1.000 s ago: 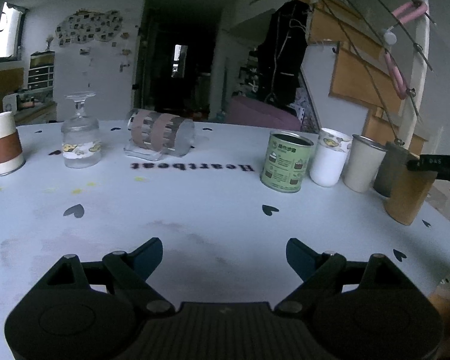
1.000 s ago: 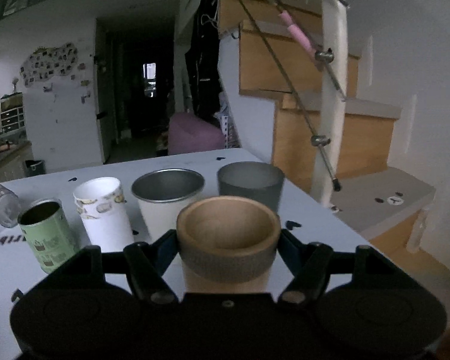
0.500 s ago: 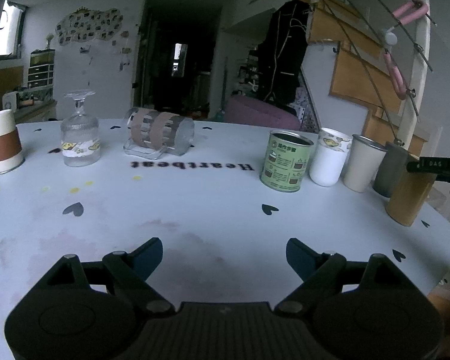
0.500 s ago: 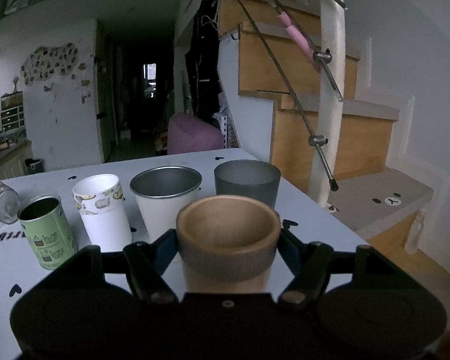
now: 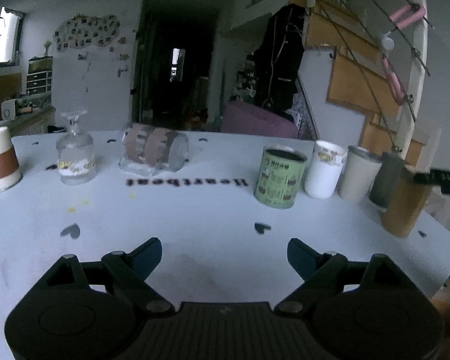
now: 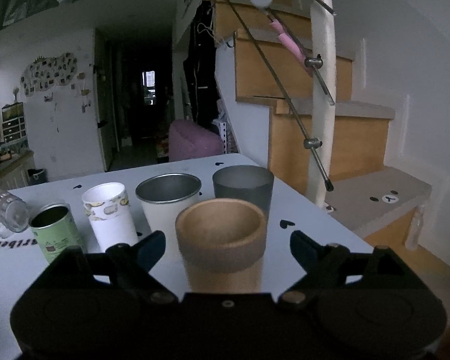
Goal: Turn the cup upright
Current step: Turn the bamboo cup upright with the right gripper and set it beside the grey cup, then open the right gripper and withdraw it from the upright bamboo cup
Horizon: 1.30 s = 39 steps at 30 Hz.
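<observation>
The big white table (image 5: 213, 216) holds everything. The right gripper (image 6: 227, 247) is wide open, its fingers not touching the brown cup (image 6: 222, 240) between them. The left gripper (image 5: 224, 255) is open too, holding nothing. The brown cup stands upright near the table's edge. Behind it stands a gray cup (image 6: 243, 184). Next in the row are a silver cup (image 6: 169, 201), a white paper cup (image 6: 109, 214) and a green can (image 6: 57, 232).

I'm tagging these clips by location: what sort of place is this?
Most likely a lived-in home, an open room beside a staircase. A wooden staircase with cable railing rises on the right, a photo collage hangs on the wall, and cups crowd a white table.
</observation>
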Each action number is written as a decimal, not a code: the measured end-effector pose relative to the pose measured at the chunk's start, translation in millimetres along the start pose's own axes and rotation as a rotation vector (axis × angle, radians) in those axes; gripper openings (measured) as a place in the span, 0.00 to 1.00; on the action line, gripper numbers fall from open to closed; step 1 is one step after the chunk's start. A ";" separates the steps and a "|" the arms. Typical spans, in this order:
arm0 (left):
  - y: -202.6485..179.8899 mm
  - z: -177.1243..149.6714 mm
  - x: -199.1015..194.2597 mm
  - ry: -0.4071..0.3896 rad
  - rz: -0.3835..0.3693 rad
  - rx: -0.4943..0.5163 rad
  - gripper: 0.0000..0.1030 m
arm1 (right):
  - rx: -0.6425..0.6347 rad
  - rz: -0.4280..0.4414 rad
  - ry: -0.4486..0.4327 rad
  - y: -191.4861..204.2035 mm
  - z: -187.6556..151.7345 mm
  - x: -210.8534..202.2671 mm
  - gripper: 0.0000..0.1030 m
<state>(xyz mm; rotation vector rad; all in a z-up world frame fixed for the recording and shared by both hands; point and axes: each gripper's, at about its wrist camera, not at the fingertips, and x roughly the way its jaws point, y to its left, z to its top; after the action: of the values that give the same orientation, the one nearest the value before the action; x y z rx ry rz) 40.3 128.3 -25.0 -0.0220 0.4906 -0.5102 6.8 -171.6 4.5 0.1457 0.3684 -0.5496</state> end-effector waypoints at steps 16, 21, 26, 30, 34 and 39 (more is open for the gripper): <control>-32.1 11.8 -25.0 -0.065 0.037 0.036 1.00 | -0.026 0.011 -0.027 15.4 -25.6 -76.9 0.92; -37.4 8.9 -26.6 -0.054 0.042 0.035 1.00 | -0.037 0.011 -0.033 19.5 -28.1 -95.6 0.94; -45.4 7.6 -28.1 -0.042 0.054 0.048 1.00 | -0.045 0.007 -0.035 21.7 -34.3 -107.6 1.00; -50.5 4.0 -31.5 -0.042 0.068 0.065 1.00 | -0.047 0.011 -0.030 22.6 -38.1 -111.8 1.00; -53.4 2.9 -33.1 -0.037 0.081 0.071 1.00 | -0.048 0.020 -0.028 24.5 -40.0 -115.5 1.00; -54.6 4.0 -34.5 -0.041 0.091 0.068 1.00 | -0.058 0.023 -0.024 26.6 -41.7 -116.3 1.00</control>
<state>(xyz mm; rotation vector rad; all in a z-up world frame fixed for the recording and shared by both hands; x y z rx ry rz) -9.4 96.5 1.6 0.0551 0.4323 -0.4368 -83.3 -83.3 11.1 0.0872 0.3590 -0.5165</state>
